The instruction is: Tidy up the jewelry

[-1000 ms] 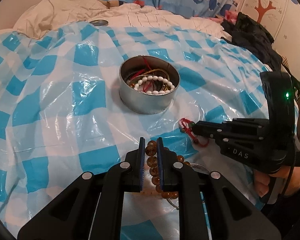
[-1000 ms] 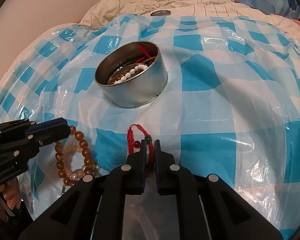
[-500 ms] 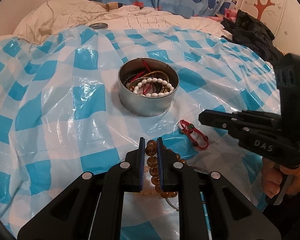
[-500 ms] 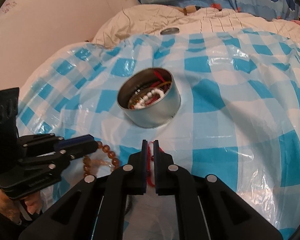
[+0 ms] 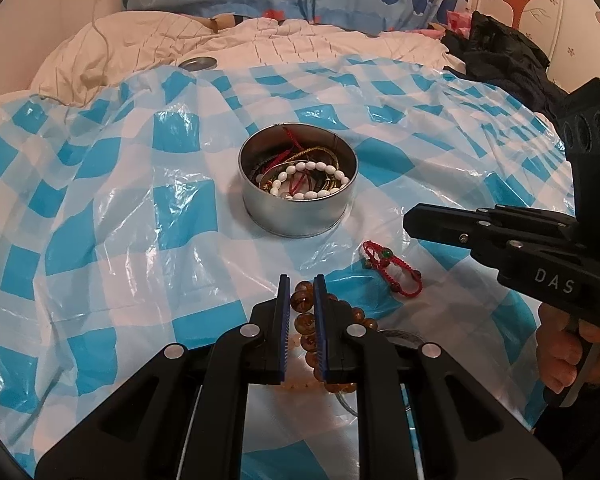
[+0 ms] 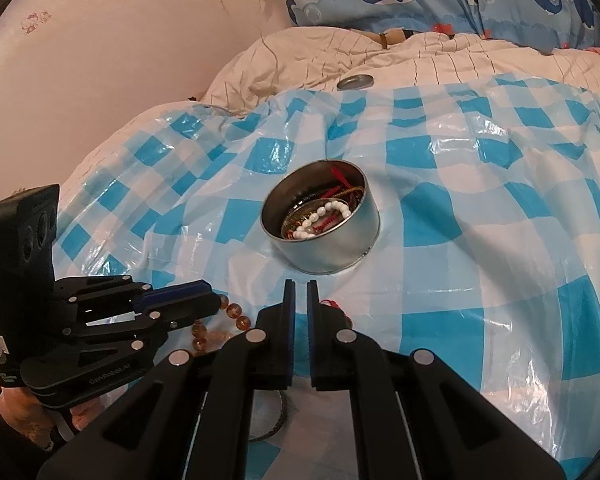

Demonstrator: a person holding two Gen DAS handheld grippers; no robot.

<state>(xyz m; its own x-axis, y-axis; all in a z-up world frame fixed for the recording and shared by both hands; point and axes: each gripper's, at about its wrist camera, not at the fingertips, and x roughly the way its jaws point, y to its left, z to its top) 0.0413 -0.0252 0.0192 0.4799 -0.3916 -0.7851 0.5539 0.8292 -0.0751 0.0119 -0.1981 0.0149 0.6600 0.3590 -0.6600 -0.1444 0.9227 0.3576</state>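
Between left tongs, amber bead bracelet; right tongs empty.

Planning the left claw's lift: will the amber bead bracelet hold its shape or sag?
Probably sags: the amber bead bracelet looks like separate round beads on a string. The glossy beads may slip between the left claw's pads. If dropped, they could slide on the shiny plastic sheet.

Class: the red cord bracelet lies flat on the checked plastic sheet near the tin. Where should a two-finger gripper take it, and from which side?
Probably from above, pinching across one strand of the red cord bracelet on a plain stretch between beads. It lies flat as a loose loop on the plastic sheet, so a side approach finds no edge.
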